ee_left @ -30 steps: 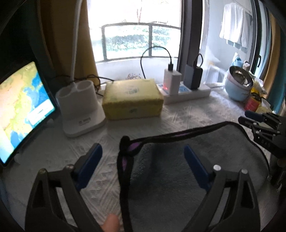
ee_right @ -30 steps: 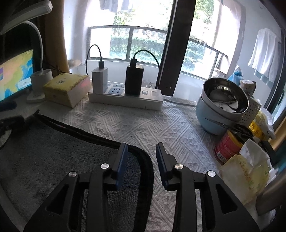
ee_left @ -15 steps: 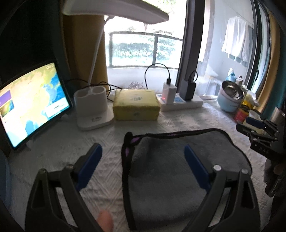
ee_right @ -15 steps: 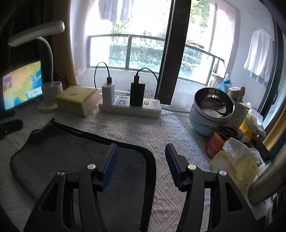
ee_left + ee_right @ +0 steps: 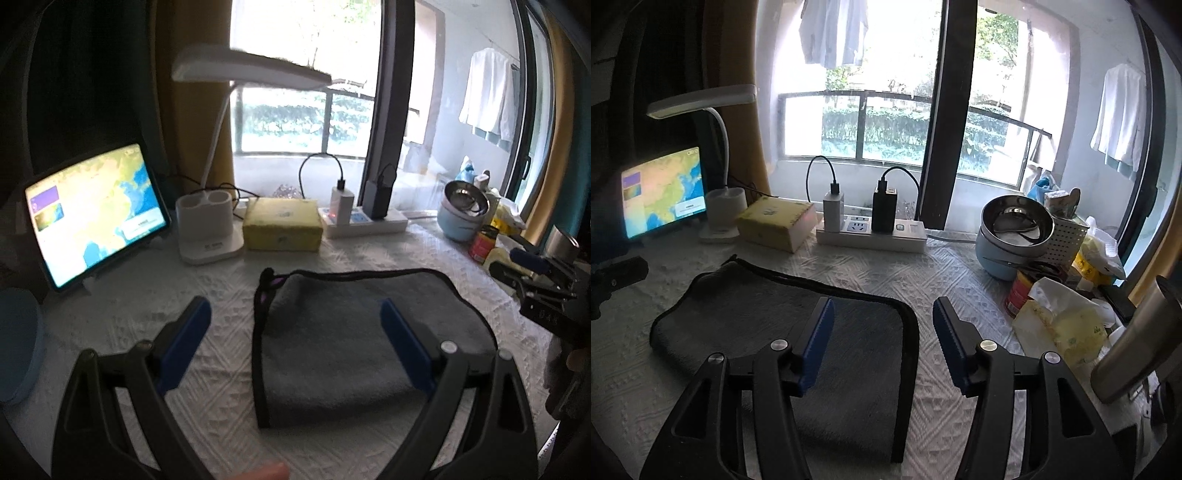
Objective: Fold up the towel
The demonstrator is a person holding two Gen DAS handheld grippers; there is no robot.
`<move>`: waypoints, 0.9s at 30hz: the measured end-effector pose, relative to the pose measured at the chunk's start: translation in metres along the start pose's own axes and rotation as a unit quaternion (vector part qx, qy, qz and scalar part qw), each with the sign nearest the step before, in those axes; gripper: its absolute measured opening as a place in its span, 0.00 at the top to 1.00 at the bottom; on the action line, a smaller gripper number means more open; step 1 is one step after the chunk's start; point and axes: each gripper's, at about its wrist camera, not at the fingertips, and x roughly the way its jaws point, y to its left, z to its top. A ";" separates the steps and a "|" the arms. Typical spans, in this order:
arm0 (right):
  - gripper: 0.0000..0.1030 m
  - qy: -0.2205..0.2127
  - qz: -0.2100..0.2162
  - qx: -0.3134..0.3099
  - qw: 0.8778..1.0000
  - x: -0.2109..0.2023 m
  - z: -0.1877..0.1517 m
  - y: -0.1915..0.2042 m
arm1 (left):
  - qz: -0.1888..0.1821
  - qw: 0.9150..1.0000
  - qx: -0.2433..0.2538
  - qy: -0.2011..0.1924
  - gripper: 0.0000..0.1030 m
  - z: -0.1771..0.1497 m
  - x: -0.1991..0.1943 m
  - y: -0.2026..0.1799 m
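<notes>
A grey towel [image 5: 343, 332] with black edging lies folded flat on the white patterned cloth. It also shows in the right wrist view [image 5: 768, 321]. My left gripper [image 5: 295, 328] is open and empty, raised above the towel's left part. My right gripper [image 5: 882, 328] is open and empty, raised above the towel's right edge. The right gripper also shows at the right edge of the left wrist view [image 5: 532, 273]. Neither gripper touches the towel.
A tablet [image 5: 96, 214], a white lamp base [image 5: 208, 229], a yellow box [image 5: 282, 223] and a power strip [image 5: 365, 221] line the back. Steel bowls [image 5: 1015, 229], a red can [image 5: 1021, 291], a tissue pack [image 5: 1063, 325] and a steel flask [image 5: 1137, 339] crowd the right.
Both grippers have pulled up and back from the towel. The right gripper's jaws have opened wider. The towel has stayed flat on the cloth.
</notes>
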 end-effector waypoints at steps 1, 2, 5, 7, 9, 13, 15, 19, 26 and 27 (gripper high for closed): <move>0.43 0.000 0.001 0.000 1.000 -0.003 -0.001 0.001 | 0.001 1.000 0.001 -0.002 0.09 0.000 -0.004 -0.002; 0.43 -0.002 0.002 0.001 1.000 -0.006 -0.002 0.002 | -0.002 1.000 0.002 -0.003 0.09 -0.001 -0.007 -0.003; 0.43 -0.006 0.005 0.000 1.000 -0.015 -0.005 0.005 | -0.013 1.000 0.007 -0.006 0.09 -0.003 -0.017 -0.008; 0.43 -0.009 0.009 -0.001 1.000 -0.023 -0.006 0.008 | -0.017 1.000 0.012 -0.010 0.09 -0.005 -0.023 -0.010; 0.43 -0.013 0.013 -0.001 1.000 -0.030 -0.008 0.011 | -0.018 1.000 0.014 -0.014 0.09 -0.007 -0.030 -0.012; 0.43 -0.018 0.021 0.001 1.000 -0.045 -0.011 0.017 | -0.019 1.000 0.015 -0.018 0.09 -0.014 -0.041 -0.014; 0.43 -0.019 0.024 0.003 1.000 -0.050 -0.013 0.019 | -0.017 1.000 0.017 -0.020 0.09 -0.019 -0.046 -0.016; 0.43 -0.017 0.031 0.009 0.999 -0.060 -0.018 0.022 | -0.001 0.999 0.034 -0.033 0.09 -0.026 -0.056 -0.023; 0.43 -0.014 0.028 0.017 0.999 -0.077 -0.034 0.025 | -0.012 0.998 0.034 -0.042 0.09 -0.038 -0.072 -0.027; 0.43 -0.013 0.026 0.018 0.999 -0.079 -0.036 0.025 | -0.017 0.998 0.033 -0.041 0.09 -0.040 -0.072 -0.028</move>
